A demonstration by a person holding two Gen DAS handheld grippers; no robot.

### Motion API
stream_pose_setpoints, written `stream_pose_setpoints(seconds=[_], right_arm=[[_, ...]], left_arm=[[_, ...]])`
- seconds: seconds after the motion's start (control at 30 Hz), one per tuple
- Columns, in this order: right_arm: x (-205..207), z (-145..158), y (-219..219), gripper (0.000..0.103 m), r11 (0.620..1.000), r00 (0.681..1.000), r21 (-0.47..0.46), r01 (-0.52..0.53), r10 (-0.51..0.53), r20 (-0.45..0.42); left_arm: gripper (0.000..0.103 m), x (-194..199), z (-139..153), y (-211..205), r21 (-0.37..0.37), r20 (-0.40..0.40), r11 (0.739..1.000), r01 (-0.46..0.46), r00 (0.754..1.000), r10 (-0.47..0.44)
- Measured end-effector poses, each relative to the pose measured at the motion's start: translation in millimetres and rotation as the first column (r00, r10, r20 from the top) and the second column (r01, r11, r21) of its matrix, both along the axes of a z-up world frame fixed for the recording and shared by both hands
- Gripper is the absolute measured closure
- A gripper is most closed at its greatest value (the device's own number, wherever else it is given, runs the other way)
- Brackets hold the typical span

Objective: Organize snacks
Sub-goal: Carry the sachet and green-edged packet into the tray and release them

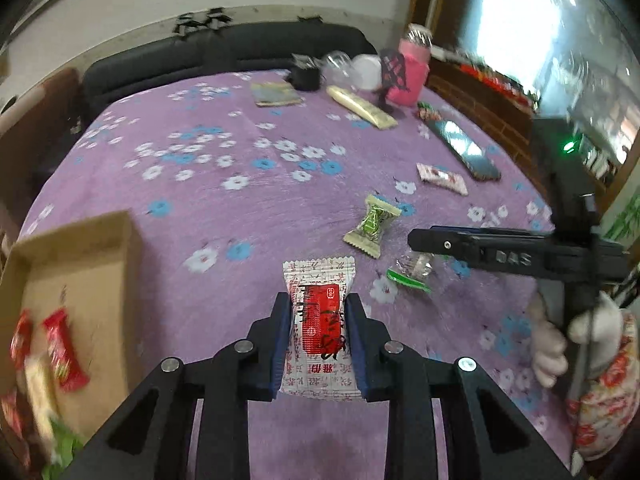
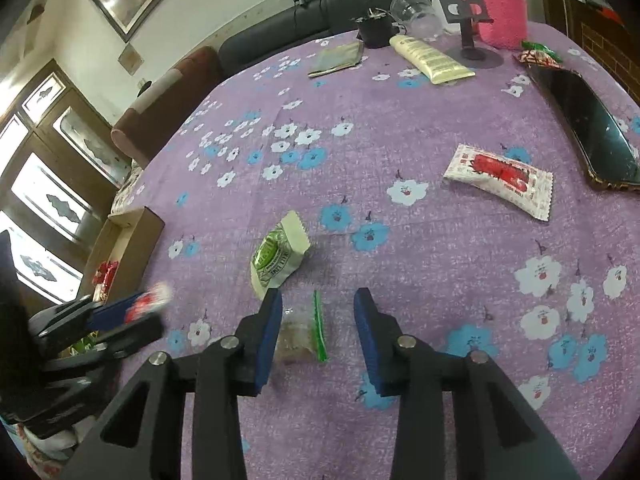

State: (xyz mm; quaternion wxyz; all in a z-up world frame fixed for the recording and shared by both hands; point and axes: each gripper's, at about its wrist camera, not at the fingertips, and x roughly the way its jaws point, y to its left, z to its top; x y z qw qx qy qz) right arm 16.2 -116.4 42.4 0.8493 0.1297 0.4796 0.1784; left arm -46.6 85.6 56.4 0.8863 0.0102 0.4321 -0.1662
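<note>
My left gripper point(image 1: 318, 300) is shut on a white-and-red snack packet point(image 1: 320, 320), held above the purple tablecloth; it also shows blurred at the left of the right wrist view point(image 2: 150, 302). My right gripper point(image 2: 316, 300) is open, its fingers either side of a clear packet with a green strip point(image 2: 304, 336) lying on the cloth. A green-and-cream snack point(image 2: 278, 254) lies just beyond it. Another white-and-red packet point(image 2: 500, 176) lies farther right. A cardboard box point(image 1: 80, 264) at the left holds several red and green snacks.
A black phone point(image 2: 588, 128) lies at the right. At the table's far end stand a pink-covered jar point(image 1: 412, 72), a cream tube point(image 2: 430, 58), a clear glass point(image 2: 414, 14), a black cup point(image 1: 304, 76), a phone stand point(image 2: 466, 12) and a flat booklet point(image 1: 276, 94). A dark sofa point(image 1: 224, 50) runs behind.
</note>
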Motion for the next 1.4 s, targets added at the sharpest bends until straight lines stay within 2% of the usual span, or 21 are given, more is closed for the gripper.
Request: stream_pose_setpoints(seconds=[0.1, 0.2, 0.33, 0.53, 0.7, 0.83, 0.9, 1.2, 1.4], right_arm=[[-4.3, 9.4, -8.2, 0.067, 0.999, 0.999, -0.009, 0.053, -0.053, 0.012], [-17.1, 20.9, -18.0, 0.067, 0.995, 0.996, 0.057, 0.086, -0.086, 0.002], [-23.2, 11.5, -10.7, 0.067, 0.992, 0.994, 0.094, 0.084, -0.077, -0.084], [-12.9, 1.3, 21.3, 0.067, 0.994, 0.99, 0.013, 0.111, -0.109, -0.093], [-6.6, 3.1, 42.4, 0.063, 0.985, 0.986, -0.081, 0.154, -0.159, -0.054], [-9.6, 2.8, 57.3, 0.063, 0.972, 0.987, -0.179, 0.153, -0.158, -0.014], [-14.5, 2.6, 64.3, 0.072, 0.964, 0.99, -0.224, 0.143, -0.144, 0.012], [-37.8, 17.7, 63.6, 0.078, 0.985, 0.994, -0.136, 0.103, -0.098, 0.045], [-53.1, 37.9, 90.3, 0.078, 0.996, 0.997, -0.084, 0.023, -0.016, 0.079]], left_arm=[[0.075, -18.7, 12.0, 24.7, -0.069, 0.023, 0.996, -0.056, 0.998, 0.058], [0.075, -35.1, 20.8, 52.5, -0.134, 0.04, 0.985, -0.111, 0.992, 0.118], [0.075, -49.6, 22.4, 76.1, -0.181, 0.047, 0.971, -0.154, 0.985, 0.165], [0.075, -68.4, 22.6, 103.0, -0.217, 0.063, 0.953, -0.212, 0.971, 0.23], [0.075, -83.3, 20.4, 129.5, -0.237, 0.063, 0.937, -0.256, 0.959, 0.278], [0.075, -93.1, 17.1, 144.5, -0.252, 0.063, 0.926, -0.282, 0.95, 0.307], [0.075, -96.6, 14.9, 151.1, -0.255, 0.062, 0.92, -0.296, 0.945, 0.321], [0.075, -109.4, 3.8, 176.7, -0.26, 0.035, 0.901, -0.348, 0.929, 0.369], [0.075, -115.2, -5.7, 184.4, -0.242, 0.01, 0.895, -0.374, 0.922, 0.388]])
